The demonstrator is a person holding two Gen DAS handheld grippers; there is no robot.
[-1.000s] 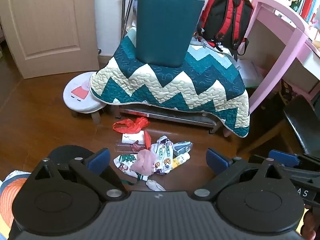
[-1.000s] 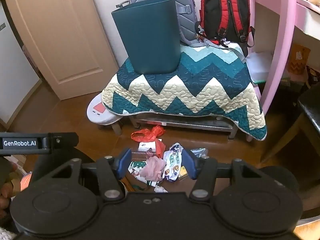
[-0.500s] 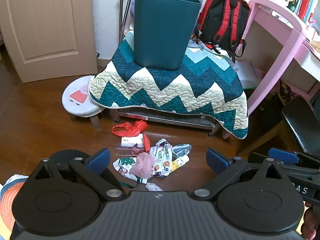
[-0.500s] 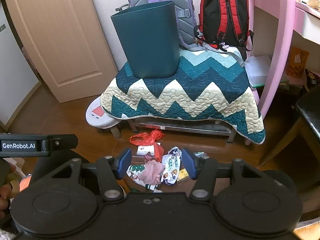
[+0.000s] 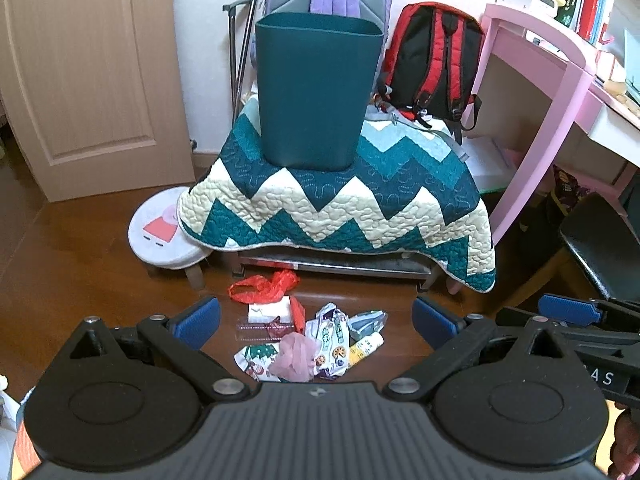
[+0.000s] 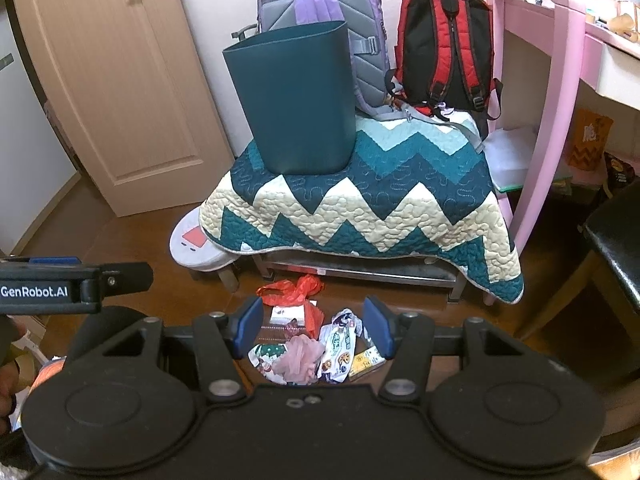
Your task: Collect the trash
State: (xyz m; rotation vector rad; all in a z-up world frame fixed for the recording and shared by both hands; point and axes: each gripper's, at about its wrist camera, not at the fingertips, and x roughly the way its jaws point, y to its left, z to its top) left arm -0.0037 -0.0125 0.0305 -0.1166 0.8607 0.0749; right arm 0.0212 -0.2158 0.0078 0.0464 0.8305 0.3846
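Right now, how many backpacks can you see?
2. The purple backpack stands behind the bin on the quilt; the red backpack stands to its right, by the pink desk.

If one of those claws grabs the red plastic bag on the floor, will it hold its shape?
Probably not. The red plastic bag lies crumpled, with loose loops, so it would likely sag and dangle. It looks thin, so probably very light. It drapes over a white box, which might get nudged as the bag lifts.
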